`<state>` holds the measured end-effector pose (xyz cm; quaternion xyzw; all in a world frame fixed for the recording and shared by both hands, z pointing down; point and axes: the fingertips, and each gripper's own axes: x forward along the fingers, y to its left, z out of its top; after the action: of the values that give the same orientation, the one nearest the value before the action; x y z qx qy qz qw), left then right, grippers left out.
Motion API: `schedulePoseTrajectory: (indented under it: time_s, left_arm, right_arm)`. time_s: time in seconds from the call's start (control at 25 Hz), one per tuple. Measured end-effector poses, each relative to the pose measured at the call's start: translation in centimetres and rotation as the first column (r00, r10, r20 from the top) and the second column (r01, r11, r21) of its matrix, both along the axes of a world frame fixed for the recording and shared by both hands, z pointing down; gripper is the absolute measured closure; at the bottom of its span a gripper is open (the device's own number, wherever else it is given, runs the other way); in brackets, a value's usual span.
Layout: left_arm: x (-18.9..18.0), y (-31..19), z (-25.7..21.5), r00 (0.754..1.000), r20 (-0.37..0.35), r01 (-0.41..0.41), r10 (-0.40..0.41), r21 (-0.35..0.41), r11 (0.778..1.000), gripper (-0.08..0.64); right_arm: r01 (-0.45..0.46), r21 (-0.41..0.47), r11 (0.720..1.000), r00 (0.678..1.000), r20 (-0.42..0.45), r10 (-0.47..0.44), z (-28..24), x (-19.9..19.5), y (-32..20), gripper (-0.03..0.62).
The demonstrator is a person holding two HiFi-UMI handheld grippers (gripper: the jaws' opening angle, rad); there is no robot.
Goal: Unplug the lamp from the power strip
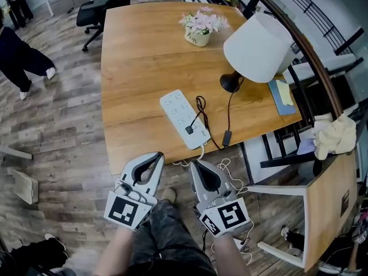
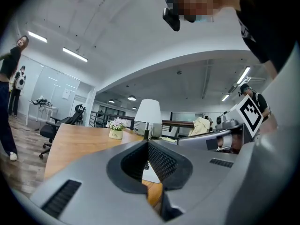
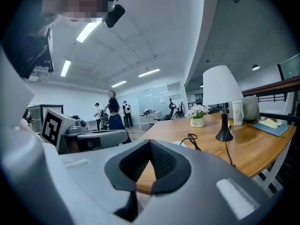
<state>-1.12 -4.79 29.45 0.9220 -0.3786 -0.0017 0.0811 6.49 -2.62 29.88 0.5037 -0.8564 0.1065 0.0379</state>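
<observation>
A white power strip [image 1: 184, 118] lies near the front edge of the wooden table [image 1: 132, 68]. A black plug [image 1: 189, 129] sits in its near end. From there a black cord [image 1: 200, 105] loops off to the lamp [image 1: 259, 48], which has a white shade and a black base [image 1: 230, 82]. Both grippers hover in front of the table edge, below the strip. The left gripper [image 1: 156, 156] and the right gripper [image 1: 194, 163] are shut with nothing between the jaws. The right gripper view shows the lamp [image 3: 220, 90] and cord [image 3: 191, 139] ahead.
A pot of pink flowers [image 1: 201, 27] stands at the table's far side, and a blue notebook [image 1: 282, 94] lies by the lamp. A white chair frame [image 1: 282, 223], a wooden box [image 1: 330, 206] and a cloth [image 1: 336, 134] are to the right. An office chair [image 1: 95, 10] and a person [image 1: 23, 56] are at the far left.
</observation>
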Motion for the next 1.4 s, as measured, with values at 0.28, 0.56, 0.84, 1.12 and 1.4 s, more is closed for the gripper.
schedulePoseTrajectory:
  time_s: [0.28,0.56,0.84,1.12,1.4]
  left_arm:
    - [2.4,-2.6,3.8,0.998,0.067,-0.011,0.015,-0.062,0.998,0.563]
    - [4.3,-4.8,6.3,0.994,0.111,-0.014,0.024,-0.091,0.996,0.563]
    - [5.8,-6.4,7.8,0.984,0.174,-0.013,0.028,-0.087,0.996,0.563]
    - [6.4,-7.8,9.4,0.96,0.279,-0.006,0.031,-0.088,0.996,0.563]
    - [7.0,-8.6,10.8,0.943,0.331,-0.004,0.042,-0.114,0.993,0.563]
  right_arm:
    - [-0.005,-0.054,0.999,0.999,-0.036,0.003,3.6,2.1,-3.9,0.584]
    - [0.013,-0.078,0.997,0.993,-0.115,-0.022,5.9,2.6,-6.6,0.583]
    - [-0.001,-0.118,0.993,0.994,-0.113,-0.012,7.4,3.6,-8.3,0.583]
    - [0.048,-0.164,0.985,0.986,-0.148,-0.073,8.6,2.9,-9.3,0.509]
    - [0.066,-0.207,0.976,0.976,-0.188,-0.106,9.7,2.3,-10.2,0.503]
